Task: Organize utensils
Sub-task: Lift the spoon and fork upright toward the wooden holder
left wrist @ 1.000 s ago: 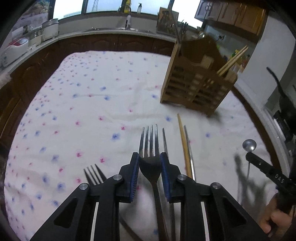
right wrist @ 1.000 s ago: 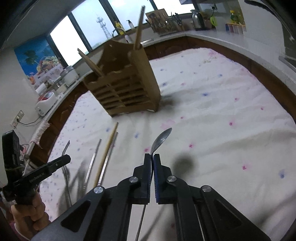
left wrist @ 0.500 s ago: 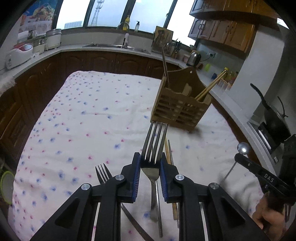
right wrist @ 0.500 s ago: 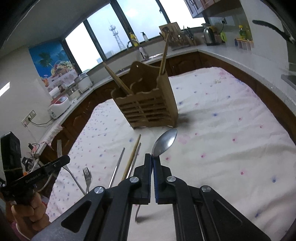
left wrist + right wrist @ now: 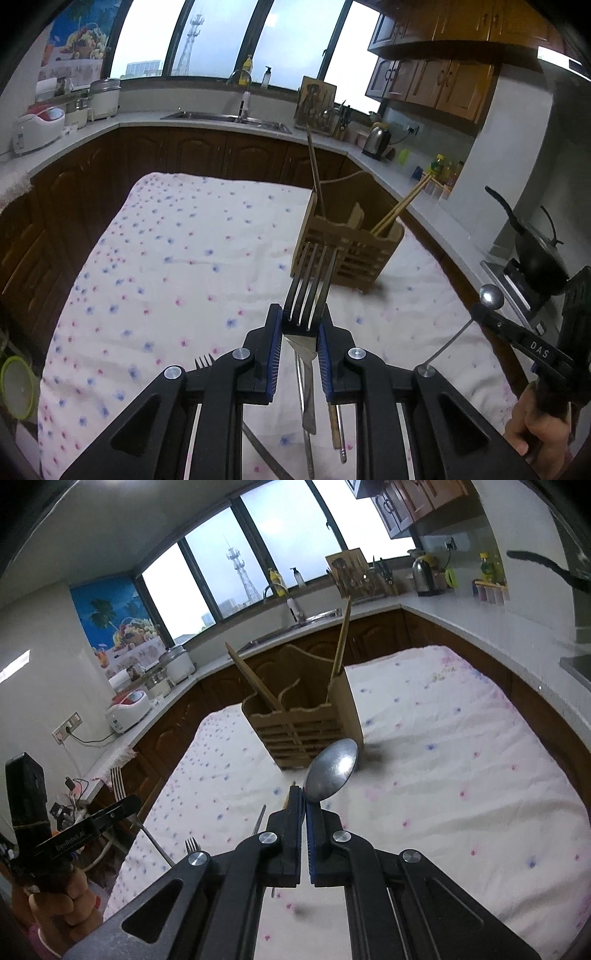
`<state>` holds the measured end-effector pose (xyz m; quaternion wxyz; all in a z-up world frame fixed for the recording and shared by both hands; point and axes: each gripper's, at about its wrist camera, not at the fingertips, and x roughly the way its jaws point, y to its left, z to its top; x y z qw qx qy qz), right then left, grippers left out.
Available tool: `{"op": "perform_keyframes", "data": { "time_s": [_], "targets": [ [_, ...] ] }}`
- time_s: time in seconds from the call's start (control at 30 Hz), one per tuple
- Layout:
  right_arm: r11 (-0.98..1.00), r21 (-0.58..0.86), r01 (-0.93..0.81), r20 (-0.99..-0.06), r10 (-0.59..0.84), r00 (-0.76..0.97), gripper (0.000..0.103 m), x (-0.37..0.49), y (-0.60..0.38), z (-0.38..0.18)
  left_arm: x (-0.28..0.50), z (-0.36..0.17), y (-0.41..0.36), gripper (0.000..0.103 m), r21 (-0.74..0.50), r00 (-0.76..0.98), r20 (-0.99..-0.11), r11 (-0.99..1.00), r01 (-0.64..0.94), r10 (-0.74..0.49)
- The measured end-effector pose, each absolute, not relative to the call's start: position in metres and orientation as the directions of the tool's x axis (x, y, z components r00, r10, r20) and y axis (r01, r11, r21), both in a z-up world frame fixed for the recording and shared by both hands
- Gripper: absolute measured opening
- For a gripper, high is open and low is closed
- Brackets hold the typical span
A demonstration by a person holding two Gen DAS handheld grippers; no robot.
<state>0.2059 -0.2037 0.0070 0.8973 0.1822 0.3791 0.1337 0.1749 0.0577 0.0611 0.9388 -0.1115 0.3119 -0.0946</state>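
Left wrist: my left gripper [image 5: 300,334] is clenched on a fork [image 5: 309,288] across the base of its tines, tines forward and up, handle hanging below the jaws. The grip sits on the head, far from the handle's weight, so my worry is the fork pivoting or sliding out on any quick tilt. The slatted wooden utensil caddy [image 5: 347,247] stands ahead on the floral cloth [image 5: 177,266], already holding chopsticks [image 5: 399,206] that lean out; those could snag the tines or get knocked on entry. On the cloth below lie a second fork [image 5: 204,361], a wooden chopstick and metal ones. Right wrist: my right gripper [image 5: 304,821] is shut tight on a spoon [image 5: 332,770] at the neck, bowl up and forward, stem hanging under. The thin stem is clamped edge-on, so I judge it could swivel. The same caddy [image 5: 303,720] sits dead ahead, chopsticks [image 5: 341,638] sticking from both ends. Both hands are aiming at one caddy, so there's a collision risk between tools if I go in together. The light holder could tip if nudged.
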Motion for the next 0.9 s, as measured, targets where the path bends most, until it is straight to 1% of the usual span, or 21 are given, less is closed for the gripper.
{"op": "perform_keyframes", "data": {
  "time_s": [0.47, 0.57, 0.9],
  "targets": [
    [0.909, 0.401, -0.117, -0.595, 0.356, 0.721, 0.002, 0.231, -0.211, 0.029, 0.198, 0.091, 0.058, 0.016, -0.251, 0.83, -0.502, 0.959, 0.13, -0.244],
    [0.909, 0.398, -0.121, -0.586, 0.354, 0.729, 0.002, 0.238, -0.212, 0.033, 0.206, 0.097, 0.058, 0.002, -0.245, 0.834, -0.493, 0.959, 0.143, -0.25],
    [0.911, 0.39, -0.132, -0.568, 0.351, 0.745, 0.002, 0.252, -0.214, 0.039, 0.228, 0.1, 0.059, 0.002, -0.257, 0.84, -0.475, 0.954, 0.153, -0.262]
  ]
}}
